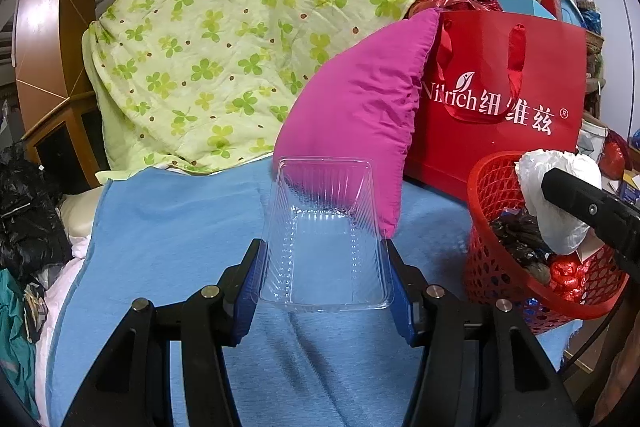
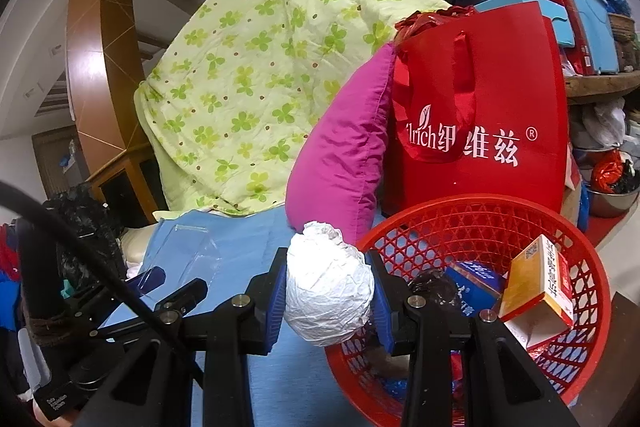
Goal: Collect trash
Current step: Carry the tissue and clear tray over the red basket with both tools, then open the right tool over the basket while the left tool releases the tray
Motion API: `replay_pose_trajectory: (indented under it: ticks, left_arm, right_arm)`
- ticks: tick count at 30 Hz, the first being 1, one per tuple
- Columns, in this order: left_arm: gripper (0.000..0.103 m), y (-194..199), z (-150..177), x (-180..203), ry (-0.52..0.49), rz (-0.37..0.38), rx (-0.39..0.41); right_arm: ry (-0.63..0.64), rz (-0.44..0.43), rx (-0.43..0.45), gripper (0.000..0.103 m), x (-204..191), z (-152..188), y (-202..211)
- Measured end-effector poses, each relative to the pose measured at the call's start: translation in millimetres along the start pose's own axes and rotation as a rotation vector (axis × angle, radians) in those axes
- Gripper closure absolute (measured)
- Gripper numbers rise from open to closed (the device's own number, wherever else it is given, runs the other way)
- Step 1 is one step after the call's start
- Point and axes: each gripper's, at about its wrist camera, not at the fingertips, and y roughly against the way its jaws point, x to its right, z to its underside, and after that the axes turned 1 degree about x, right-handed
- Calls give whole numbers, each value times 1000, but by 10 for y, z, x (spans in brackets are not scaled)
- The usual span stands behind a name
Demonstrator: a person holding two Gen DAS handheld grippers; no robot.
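My left gripper (image 1: 324,263) is shut on a clear plastic tray (image 1: 326,227) and holds it above the blue blanket (image 1: 168,227). My right gripper (image 2: 328,291) is shut on a crumpled white plastic wad (image 2: 328,287) at the left rim of the red mesh basket (image 2: 520,223). The basket holds an orange-and-white box (image 2: 540,287), a blue packet (image 2: 476,277) and dark wrappers. In the left wrist view the basket (image 1: 492,267) sits to the right, with the white wad (image 1: 556,203) and the right gripper's black body above it. The left gripper and clear tray (image 2: 188,247) show at the left of the right wrist view.
A magenta pillow (image 1: 360,107) leans on a red paper bag (image 1: 520,87) behind the basket. A green clover quilt (image 1: 220,47) is piled at the back. Black plastic (image 1: 28,211) and clothes lie at the left. Boxes and a metal bowl (image 2: 608,195) stand at the right.
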Motion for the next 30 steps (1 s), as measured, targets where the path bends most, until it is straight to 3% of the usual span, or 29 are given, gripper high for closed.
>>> replay_pose_trajectory:
  ticks: [22,30]
  left_arm:
    - [45,37,-9,165,-32,36,0]
    - [45,137,-97,355,-53,99,5]
  right_arm:
    - [-29,18,37,62,126,-71,135]
    - [-84,49,83,62,366,-149,276]
